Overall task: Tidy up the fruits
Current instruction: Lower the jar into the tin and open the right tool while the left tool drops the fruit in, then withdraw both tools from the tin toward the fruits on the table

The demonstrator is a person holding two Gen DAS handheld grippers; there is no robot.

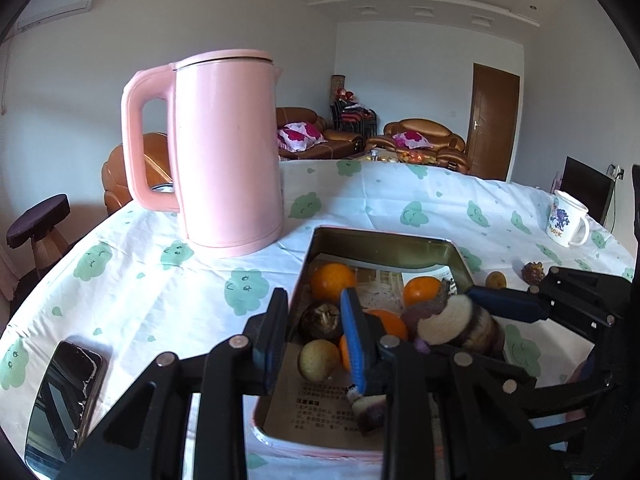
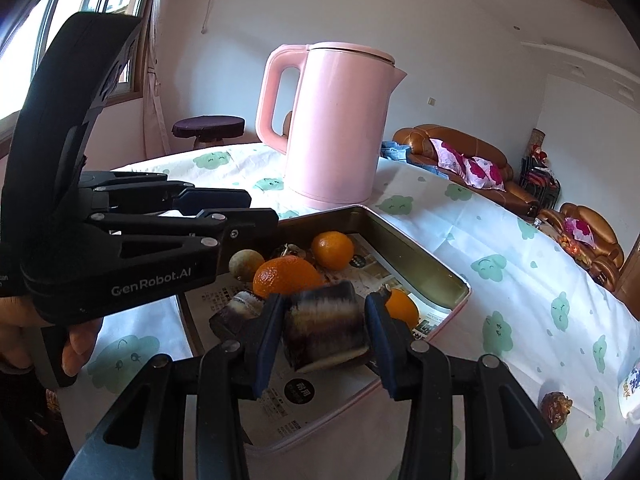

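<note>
A metal tin tray (image 1: pixel 384 242) (image 2: pixel 424 268) lined with printed paper holds several oranges (image 1: pixel 332 280) (image 2: pixel 332 249), a small yellow-green fruit (image 1: pixel 319 360) (image 2: pixel 245 262), a dark mangosteen (image 1: pixel 322 317) and a short sugarcane piece (image 1: pixel 370 410) (image 2: pixel 236 312). My right gripper (image 2: pixel 325 330) is shut on a dark purple sugarcane chunk (image 2: pixel 322 326) (image 1: pixel 460 322) and holds it over the tray. My left gripper (image 1: pixel 316 336) (image 2: pixel 248 210) is open and empty, its fingers straddling the tray's left wall.
A pink kettle (image 1: pixel 224 148) (image 2: pixel 336 124) stands behind the tray. A phone (image 1: pixel 60 400) lies front left. A mug (image 1: pixel 566 220) stands far right, with a small yellow fruit (image 1: pixel 496 280) and a dark mangosteen (image 1: pixel 532 272) (image 2: pixel 556 406) loose on the tablecloth beside the tray.
</note>
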